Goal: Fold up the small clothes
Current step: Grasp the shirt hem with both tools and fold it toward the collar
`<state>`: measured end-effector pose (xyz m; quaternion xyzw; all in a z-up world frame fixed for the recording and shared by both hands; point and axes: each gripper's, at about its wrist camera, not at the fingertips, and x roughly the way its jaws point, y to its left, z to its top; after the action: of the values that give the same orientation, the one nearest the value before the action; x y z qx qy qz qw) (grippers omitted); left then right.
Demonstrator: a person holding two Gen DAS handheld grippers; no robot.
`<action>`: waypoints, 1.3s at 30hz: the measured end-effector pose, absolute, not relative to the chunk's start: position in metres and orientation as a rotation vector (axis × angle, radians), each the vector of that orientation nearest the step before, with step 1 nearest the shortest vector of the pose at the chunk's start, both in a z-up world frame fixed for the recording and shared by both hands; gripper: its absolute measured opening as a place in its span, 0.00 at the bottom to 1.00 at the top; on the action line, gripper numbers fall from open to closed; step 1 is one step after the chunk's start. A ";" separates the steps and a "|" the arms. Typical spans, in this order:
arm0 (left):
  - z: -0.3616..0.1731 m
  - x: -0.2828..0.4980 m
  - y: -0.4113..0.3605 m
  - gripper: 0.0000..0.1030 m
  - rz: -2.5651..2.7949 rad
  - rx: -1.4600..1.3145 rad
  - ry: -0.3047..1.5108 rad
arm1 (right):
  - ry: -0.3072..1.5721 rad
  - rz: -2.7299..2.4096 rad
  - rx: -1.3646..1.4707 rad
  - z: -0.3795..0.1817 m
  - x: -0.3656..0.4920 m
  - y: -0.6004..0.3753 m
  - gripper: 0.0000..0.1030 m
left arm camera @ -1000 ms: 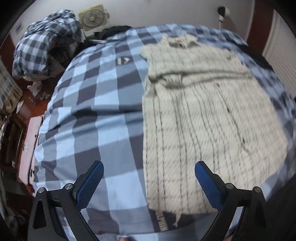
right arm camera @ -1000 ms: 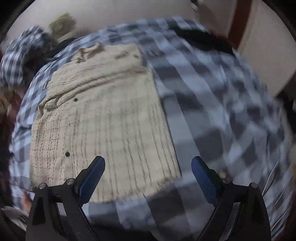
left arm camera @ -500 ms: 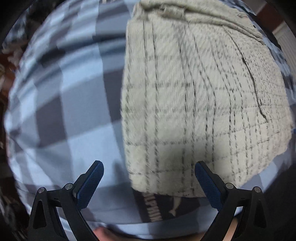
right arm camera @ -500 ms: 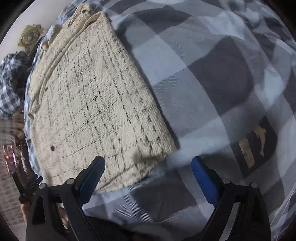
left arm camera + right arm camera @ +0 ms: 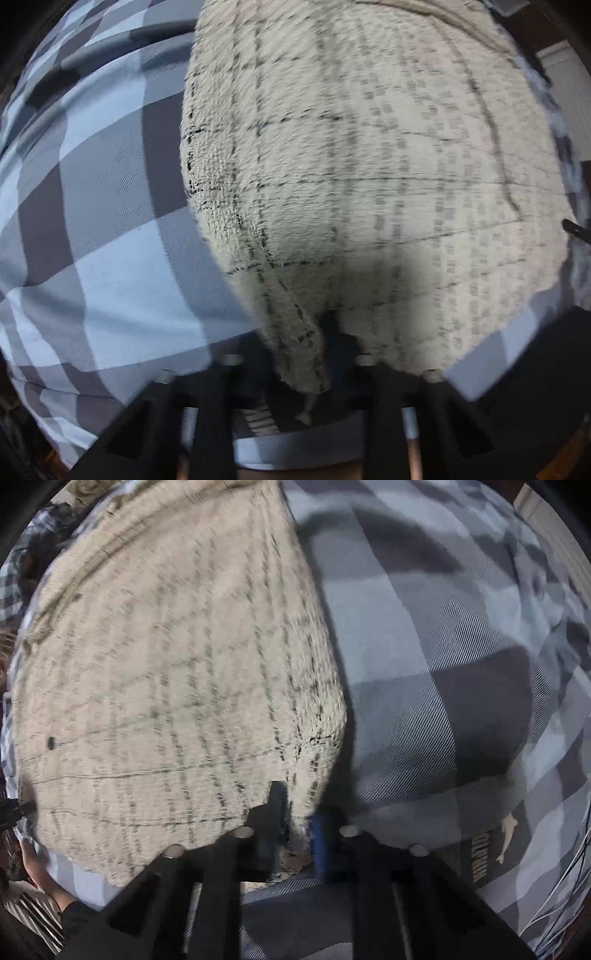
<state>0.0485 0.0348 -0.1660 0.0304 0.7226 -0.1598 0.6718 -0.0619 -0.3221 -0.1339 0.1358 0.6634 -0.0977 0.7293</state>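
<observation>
Left wrist view: looked steeply down on a cream checked garment (image 5: 369,166) spread flat on a blue-and-grey checked bedcover (image 5: 92,221). Showed the garment filling the middle and right of the picture, with bare bedcover along its left side. Found its long axis running up and away from the camera, near hem at the bottom, far end reaching the top of the frame. Caught the left gripper (image 5: 332,339) with its jaws closing on the near hem, towards the left corner, the knit gathered into a ridge between the two dark fingers and a flap of hem hanging below them. Blurred by motion across the right half.

Right wrist view: looked straight down on the same garment (image 5: 166,664), here taking up the left half, with bedcover (image 5: 443,701) to the right. Showed the right gripper (image 5: 297,825) clamped together on the garment's near right corner, cloth pinched between a black finger and a blue pad (image 5: 317,842). Found the long axis again running up and away, with folds of cloth at the far top-left end. Picked out a small dark button (image 5: 51,743) near the left edge, and a printed label (image 5: 495,849) on the bedcover to the right of the gripper.
</observation>
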 end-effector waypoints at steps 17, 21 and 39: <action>0.004 0.003 0.081 0.11 -0.560 -0.319 1.214 | 0.881 0.180 0.935 0.038 -0.084 -0.300 0.03; 0.044 -0.023 0.108 0.11 -0.609 -0.360 1.142 | 0.707 0.292 1.064 0.063 -0.113 -0.314 0.03; 0.084 -0.167 0.153 0.11 -0.672 -0.315 1.193 | 0.788 0.311 0.870 0.111 -0.235 -0.284 0.03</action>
<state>-0.1673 0.1532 0.0836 -0.1447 0.5488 -0.3089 0.7632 -0.2348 -0.2837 0.1109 0.4085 0.3704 0.1461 0.8213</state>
